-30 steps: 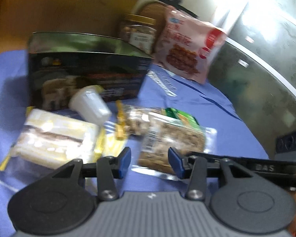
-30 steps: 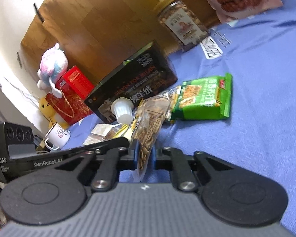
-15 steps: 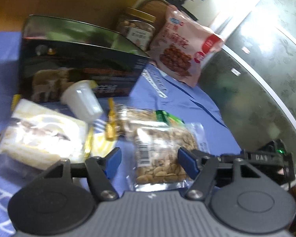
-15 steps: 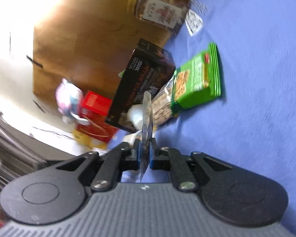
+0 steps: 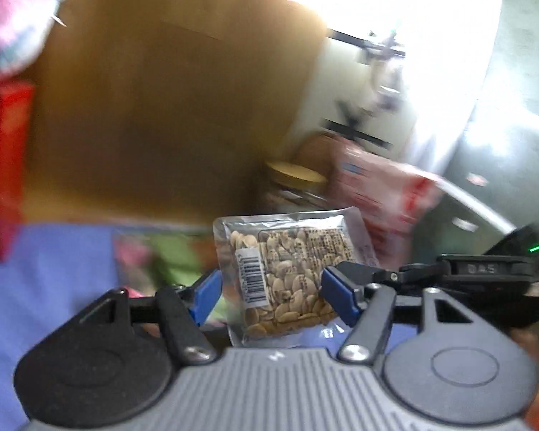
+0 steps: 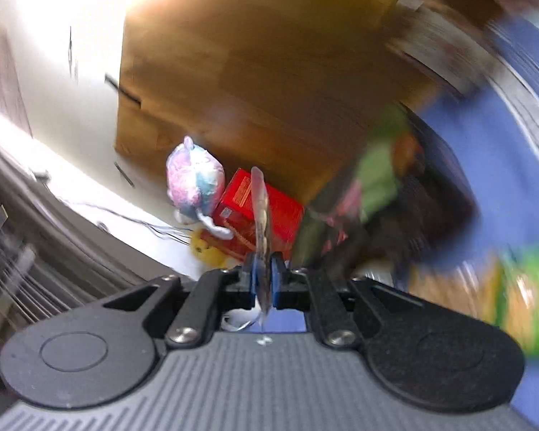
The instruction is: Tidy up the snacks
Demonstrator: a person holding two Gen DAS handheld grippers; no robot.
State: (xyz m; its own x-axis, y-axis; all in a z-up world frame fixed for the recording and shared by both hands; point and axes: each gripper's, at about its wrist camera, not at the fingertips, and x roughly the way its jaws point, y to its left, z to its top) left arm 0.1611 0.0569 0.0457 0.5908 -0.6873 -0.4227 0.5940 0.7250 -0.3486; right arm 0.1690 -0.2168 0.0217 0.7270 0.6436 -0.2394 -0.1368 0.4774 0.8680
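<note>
Right gripper (image 6: 263,280) stays clamped on the clear seed packet (image 5: 287,273), now lifted clear of the blue cloth (image 5: 54,269) where it lay earlier. Left gripper (image 5: 269,296) half open; packet between its pads (image 5: 206,294), untouched, jaws having widened.

Pastel plush toy (image 6: 194,179), wooden panel (image 6: 269,89), blue tablecloth (image 5: 54,280)

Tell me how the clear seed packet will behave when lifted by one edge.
The seed packet is probably fairly stiff: it stands upright in the right tongs. Likely light, as an edge pinch carries it. Its glossy film may slip.
</note>
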